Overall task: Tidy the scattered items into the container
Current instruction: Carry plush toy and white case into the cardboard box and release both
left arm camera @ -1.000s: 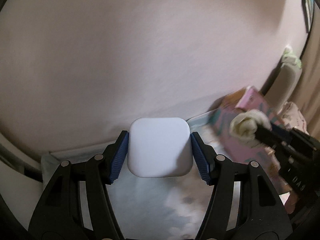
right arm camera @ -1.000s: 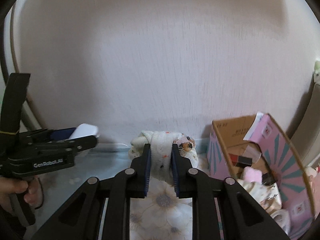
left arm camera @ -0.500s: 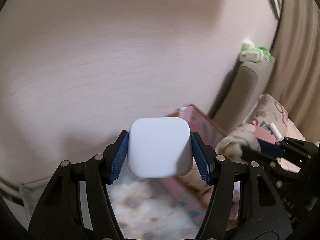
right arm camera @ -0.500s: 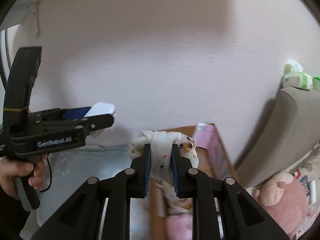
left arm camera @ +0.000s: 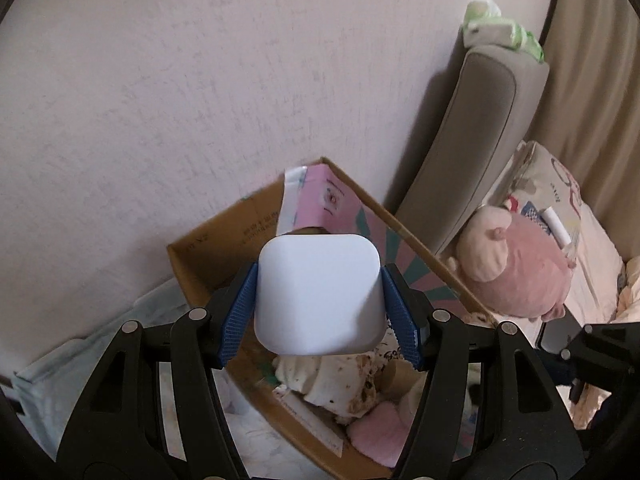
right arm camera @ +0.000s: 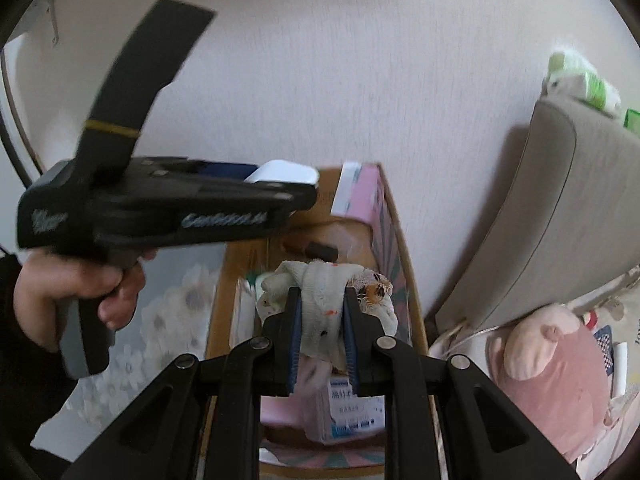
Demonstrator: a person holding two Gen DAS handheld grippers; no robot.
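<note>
My left gripper [left arm camera: 318, 312] is shut on a white rounded-square case [left arm camera: 317, 294], held above the open cardboard box [left arm camera: 212, 248] with its pink flap. In the right wrist view the same left gripper [right arm camera: 280, 178] hangs over the box's far left corner with the white case [right arm camera: 282, 172] at its tip. My right gripper [right arm camera: 322, 332] is shut on a crumpled cream cloth [right arm camera: 324, 292] with an orange and brown patch, over the middle of the box [right arm camera: 394, 240]. The box holds pale cloths [left arm camera: 340, 384], something pink [left arm camera: 378, 436] and a labelled packet [right arm camera: 350, 408].
A grey headboard [left arm camera: 476, 144] leans against the pinkish wall right of the box, with a green and white pack [left arm camera: 500, 28] on top. A pink plush toy [right arm camera: 552, 372] lies on bedding at the right. A floral sheet [right arm camera: 176, 304] covers the surface left of the box.
Both grippers have swung to the right with their loads, from over the floral sheet to above the box. The box, headboard and plush toy have come into full view.
</note>
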